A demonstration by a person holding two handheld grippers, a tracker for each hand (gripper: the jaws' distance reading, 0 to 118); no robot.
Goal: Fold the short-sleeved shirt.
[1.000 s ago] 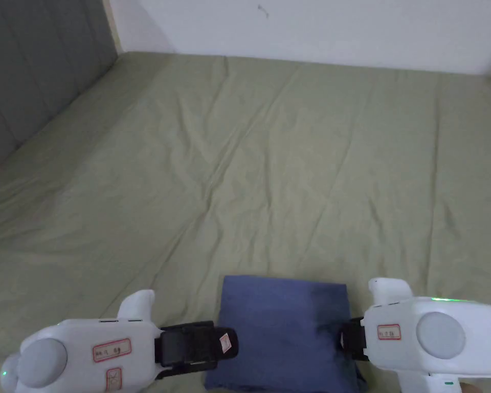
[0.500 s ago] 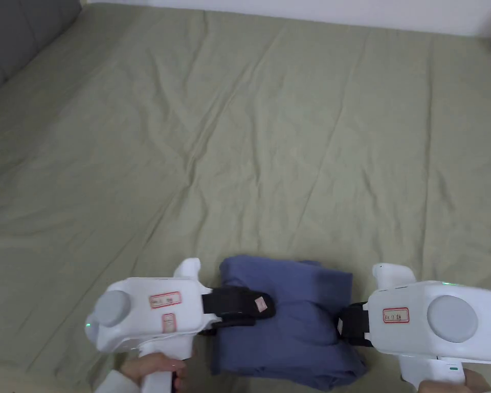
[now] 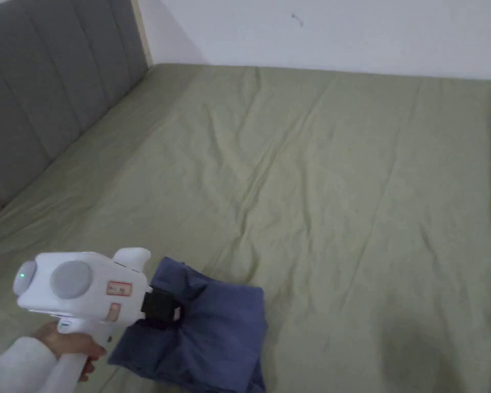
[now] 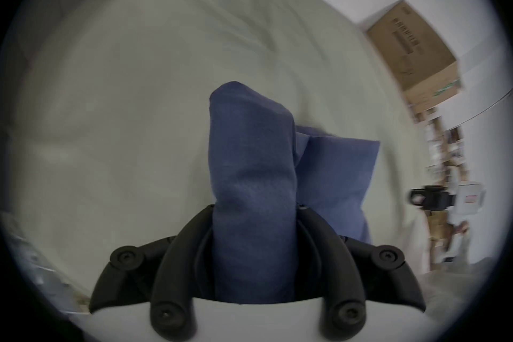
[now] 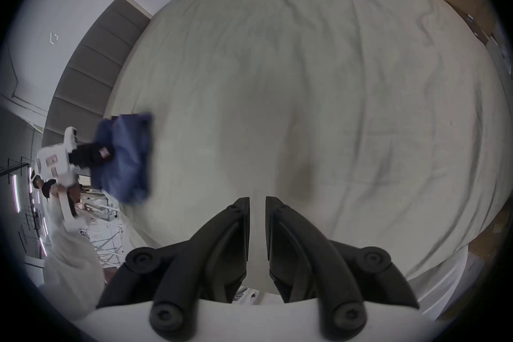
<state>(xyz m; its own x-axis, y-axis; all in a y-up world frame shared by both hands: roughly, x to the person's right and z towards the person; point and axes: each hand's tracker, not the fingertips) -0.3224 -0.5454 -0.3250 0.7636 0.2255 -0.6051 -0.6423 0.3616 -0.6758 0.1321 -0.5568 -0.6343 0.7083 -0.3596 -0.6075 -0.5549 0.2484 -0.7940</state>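
Left tool [image 3: 162, 309] pinches the folded shirt [image 3: 208, 332] (blue) — right tool [image 5: 257, 212] nearly closed, holding nothing.

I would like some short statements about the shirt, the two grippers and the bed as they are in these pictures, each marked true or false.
1. The left gripper is shut on the blue shirt. True.
2. The right gripper holds a corner of the shirt. False: nothing is between its jaws, which stand almost together over the bed sheet.
3. The sheet is green and wrinkled. True.
4. The shirt lies spread out flat with both sleeves open. False: it is a folded bundle, bunched where the gripper grips it.
5. A grey headboard stands at the left of the bed. True.
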